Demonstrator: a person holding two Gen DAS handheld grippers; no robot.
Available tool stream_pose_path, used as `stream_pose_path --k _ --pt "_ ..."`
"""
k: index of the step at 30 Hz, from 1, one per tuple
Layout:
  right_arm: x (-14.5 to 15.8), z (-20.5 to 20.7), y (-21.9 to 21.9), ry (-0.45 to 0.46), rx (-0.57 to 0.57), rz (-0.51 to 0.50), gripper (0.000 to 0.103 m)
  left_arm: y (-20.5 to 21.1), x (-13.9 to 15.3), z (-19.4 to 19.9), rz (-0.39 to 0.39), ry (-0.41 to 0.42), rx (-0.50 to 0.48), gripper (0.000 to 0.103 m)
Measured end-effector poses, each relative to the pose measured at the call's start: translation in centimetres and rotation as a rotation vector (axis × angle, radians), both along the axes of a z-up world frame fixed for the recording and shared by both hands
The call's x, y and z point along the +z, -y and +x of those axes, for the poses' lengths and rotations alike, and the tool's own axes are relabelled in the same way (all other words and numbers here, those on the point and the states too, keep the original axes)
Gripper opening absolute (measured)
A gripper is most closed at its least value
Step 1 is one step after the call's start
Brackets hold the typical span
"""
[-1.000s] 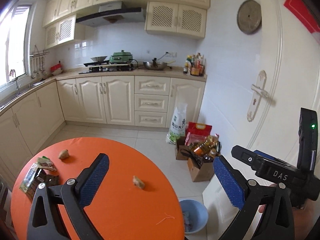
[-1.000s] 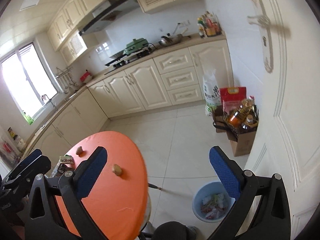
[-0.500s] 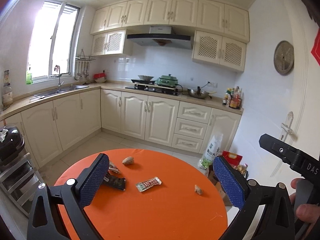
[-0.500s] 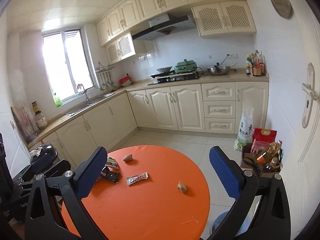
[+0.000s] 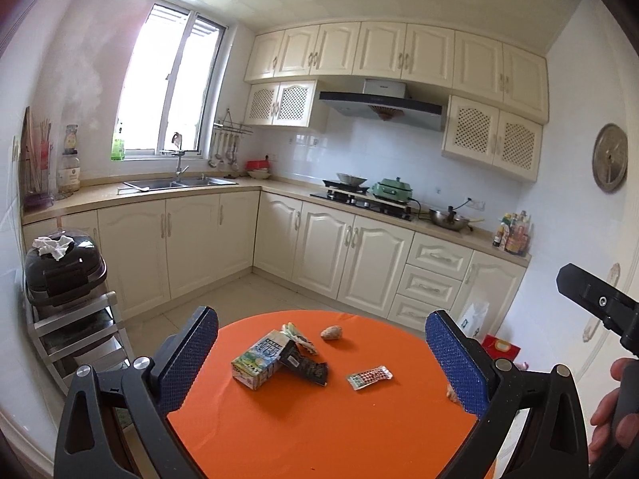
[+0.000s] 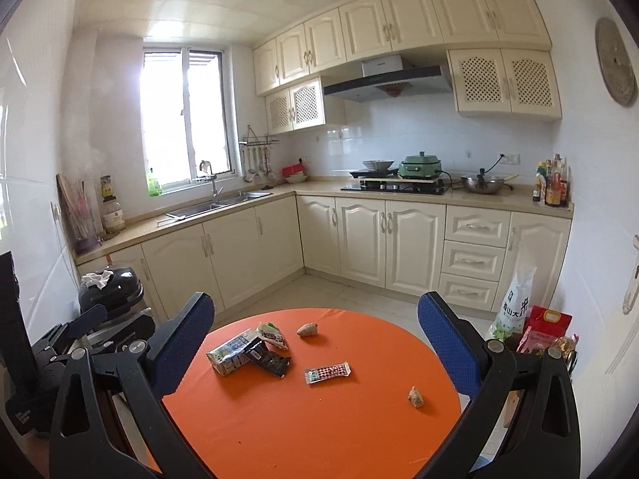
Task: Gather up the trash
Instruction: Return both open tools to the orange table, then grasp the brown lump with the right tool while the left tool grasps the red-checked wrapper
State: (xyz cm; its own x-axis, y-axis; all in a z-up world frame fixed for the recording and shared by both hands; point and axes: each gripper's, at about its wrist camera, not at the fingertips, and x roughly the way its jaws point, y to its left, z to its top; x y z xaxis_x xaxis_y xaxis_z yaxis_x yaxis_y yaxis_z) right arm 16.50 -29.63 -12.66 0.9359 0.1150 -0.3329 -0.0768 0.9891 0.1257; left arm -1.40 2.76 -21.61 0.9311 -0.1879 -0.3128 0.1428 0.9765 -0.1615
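Note:
A round orange table (image 5: 319, 431) (image 6: 311, 431) holds the trash: a drink carton (image 5: 259, 359) (image 6: 231, 353), a black wrapper (image 5: 305, 367) (image 6: 269, 359), a green-white wrapper (image 5: 297, 333) (image 6: 272, 333), a small patterned wrapper (image 5: 369, 377) (image 6: 327, 371) and two crumpled brownish scraps (image 5: 331, 333) (image 6: 307, 329) (image 6: 415, 396). My left gripper (image 5: 321, 363) is open and empty above the table's near side. My right gripper (image 6: 315, 353) is open and empty, also above the near side. The left gripper also shows at the left edge of the right wrist view (image 6: 76, 335).
Cream kitchen cabinets (image 6: 359, 235) run along the back and left walls. A dark appliance on a metal rack (image 5: 64, 275) stands left of the table. A rice sack (image 6: 515, 303) and red bags (image 6: 547, 323) sit on the floor at right by the door.
Both views have swung up and left from the floor and blue bin to face the table squarely. The carton and wrappers have come into full view. Both grippers stayed open.

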Motion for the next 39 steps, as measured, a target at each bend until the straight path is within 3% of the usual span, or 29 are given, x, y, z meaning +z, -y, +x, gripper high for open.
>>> stream_pose_path --k 5,13,19,20,23,27,34,36,39 --pt "-3.0 1.5 0.1 -0.08 -0.005 -0.004 0.103 0.6 -1.2 0.6 0.002 -0.055 0.038 0.102" --pt "-10.3 5.6 3.1 -0.294 -0.067 0.003 0.103 3.8 -4.0 4.3 0.027 -0.201 0.032 0.102" --pt "-16.6 9.0 6.8 -0.456 -0.132 0.026 0.103 6.4 -4.3 9.4 0.049 -0.297 0.035 0.102" --pt "-17.7 9.8 7.6 -0.49 -0.144 0.029 0.103 7.4 -2.9 12.0 0.052 -0.31 0.033 0.102" --pt "-20.1 11.4 9.2 -0.537 -0.16 0.045 0.102 9.5 -2.4 15.4 0.071 -0.342 0.012 0.102" --pt "-22.6 13.8 10.3 -0.596 -0.165 0.028 0.085 12.1 -2.0 20.9 0.089 -0.377 -0.023 0.102" --pt "-25.9 16.3 11.0 -0.661 -0.133 0.002 0.069 16.3 -2.5 29.8 0.135 -0.418 -0.084 0.102" --pt "-26.6 16.8 11.0 -0.676 -0.118 -0.005 0.053 17.2 -3.1 31.7 0.151 -0.434 -0.101 0.102" --pt "-27.1 17.1 10.7 -0.675 -0.11 -0.045 0.038 18.7 -4.1 34.4 0.179 -0.455 -0.125 0.102"
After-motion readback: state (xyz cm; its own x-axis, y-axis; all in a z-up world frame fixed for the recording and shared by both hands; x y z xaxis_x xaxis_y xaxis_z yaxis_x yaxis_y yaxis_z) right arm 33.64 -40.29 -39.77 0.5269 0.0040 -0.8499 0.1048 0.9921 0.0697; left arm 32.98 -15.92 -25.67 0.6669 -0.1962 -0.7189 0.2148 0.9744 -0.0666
